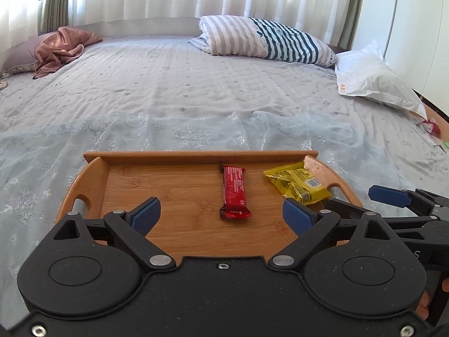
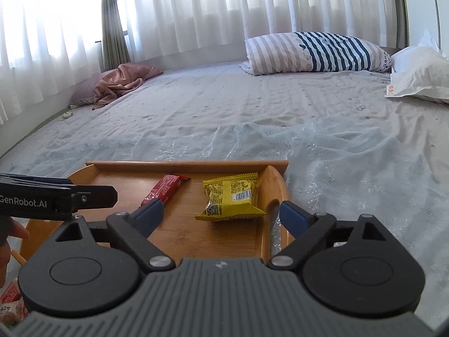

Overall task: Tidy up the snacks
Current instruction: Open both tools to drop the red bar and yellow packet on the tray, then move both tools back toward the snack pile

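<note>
A wooden tray (image 1: 168,196) (image 2: 224,236) with cut-out handles lies on the bed. On it are a red snack bar (image 1: 234,192) (image 2: 165,189) in the middle and a yellow snack packet (image 1: 297,182) (image 2: 231,196) at its right side. My left gripper (image 1: 221,214) is open and empty, just above the tray's near part, with the red bar between its fingers' line. My right gripper (image 2: 221,214) is open and empty, with the yellow packet just ahead of it. The right gripper also shows at the right edge of the left wrist view (image 1: 407,199).
The bed has a grey sheet and a sheer snowflake cloth (image 1: 196,132) under the tray. A striped pillow (image 1: 266,39), a white pillow (image 1: 373,78) and a pink cloth (image 1: 61,47) lie at the far side. More red snack wrappers (image 2: 11,300) show at lower left.
</note>
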Available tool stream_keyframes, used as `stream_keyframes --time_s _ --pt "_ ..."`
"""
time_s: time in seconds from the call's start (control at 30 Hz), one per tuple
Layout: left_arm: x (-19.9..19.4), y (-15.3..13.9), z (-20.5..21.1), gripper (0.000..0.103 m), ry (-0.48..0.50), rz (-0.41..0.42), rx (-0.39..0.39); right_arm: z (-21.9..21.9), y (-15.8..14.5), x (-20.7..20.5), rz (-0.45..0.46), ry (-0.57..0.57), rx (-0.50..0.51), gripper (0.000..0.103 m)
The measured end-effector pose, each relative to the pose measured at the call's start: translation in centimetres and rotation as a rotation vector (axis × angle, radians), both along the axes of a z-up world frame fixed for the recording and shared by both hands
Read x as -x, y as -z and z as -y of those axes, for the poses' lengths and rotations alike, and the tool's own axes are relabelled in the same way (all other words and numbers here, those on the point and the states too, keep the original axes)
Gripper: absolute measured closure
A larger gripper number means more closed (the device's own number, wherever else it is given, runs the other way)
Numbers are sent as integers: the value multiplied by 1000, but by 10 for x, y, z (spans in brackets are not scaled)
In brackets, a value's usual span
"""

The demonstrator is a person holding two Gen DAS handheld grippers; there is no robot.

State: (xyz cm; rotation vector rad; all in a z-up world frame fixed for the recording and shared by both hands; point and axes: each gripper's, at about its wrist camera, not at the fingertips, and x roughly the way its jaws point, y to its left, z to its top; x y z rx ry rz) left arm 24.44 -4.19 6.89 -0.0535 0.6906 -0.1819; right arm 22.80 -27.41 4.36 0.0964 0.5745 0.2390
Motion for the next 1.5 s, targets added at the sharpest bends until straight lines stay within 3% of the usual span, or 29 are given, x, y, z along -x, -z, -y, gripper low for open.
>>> stream_keyframes --time_s 0.37,0.73,1.5 --pt "38 -21 -1 7 33 39 1 8 -11 34 36 -11 -6 1" --pt "100 -23 -10 5 47 70 11 11 -7 75 60 -16 16 0" --pt "199 18 -15 2 -7 56 4 23 13 153 122 48 92 0"
